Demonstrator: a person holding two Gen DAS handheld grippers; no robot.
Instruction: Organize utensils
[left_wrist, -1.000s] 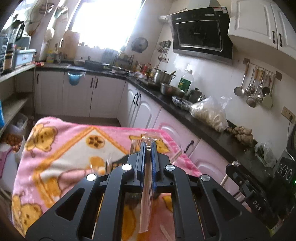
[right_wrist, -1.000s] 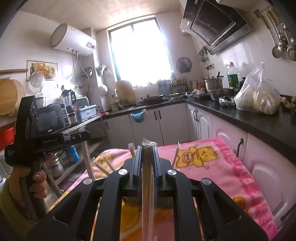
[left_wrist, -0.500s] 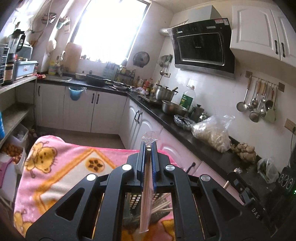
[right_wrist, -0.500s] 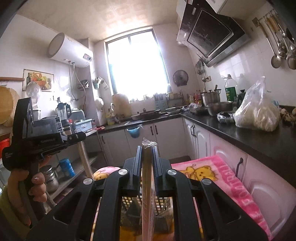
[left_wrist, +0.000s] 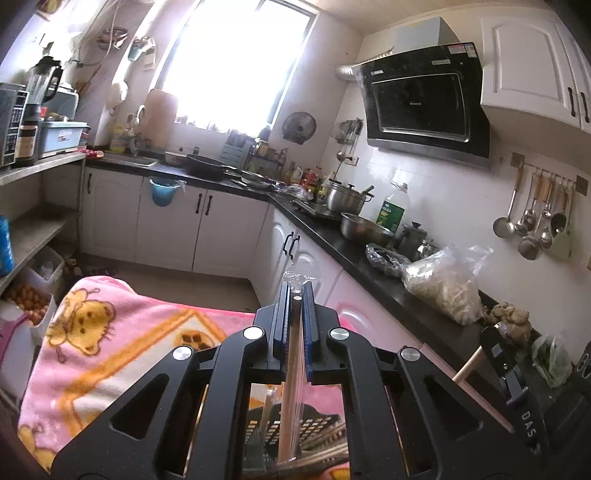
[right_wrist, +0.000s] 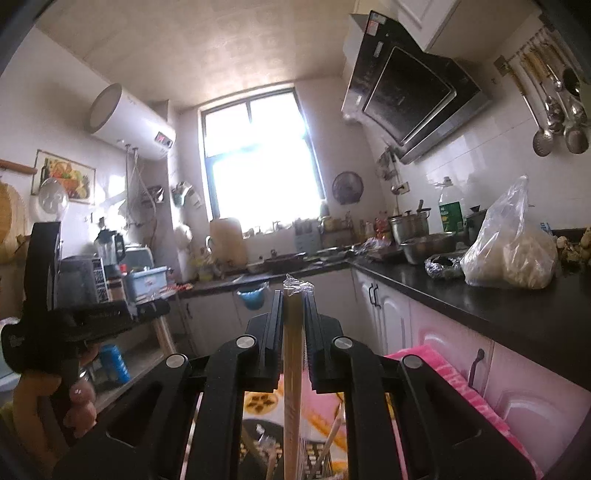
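Note:
My left gripper (left_wrist: 295, 292) is shut on a pair of wooden chopsticks in a clear wrapper (left_wrist: 291, 369), which runs lengthwise between the blue pads; the crinkled wrapper end sticks out past the tips. My right gripper (right_wrist: 294, 295) is shut on a similar wrapped chopstick packet (right_wrist: 291, 387). Both are raised above a dark mesh utensil basket (left_wrist: 321, 432) holding several chopsticks; it also shows in the right wrist view (right_wrist: 258, 452). The basket stands on a pink bear-print blanket (left_wrist: 110, 339). A hand (right_wrist: 74, 402) holds the left gripper at that view's left edge.
A black counter (left_wrist: 354, 258) runs along the right with pots, a steel bowl (left_wrist: 364, 226), an oil bottle and a full plastic bag (left_wrist: 447, 284). Ladles hang on the wall (left_wrist: 535, 221). Shelves with appliances stand at the left (left_wrist: 40, 166). White cabinet doors (right_wrist: 443, 332) lie close by.
Both grippers have risen and tilted upward with their chopstick packets still gripped. Less of the blanket shows now, and the mesh basket has come into view beneath the fingers.

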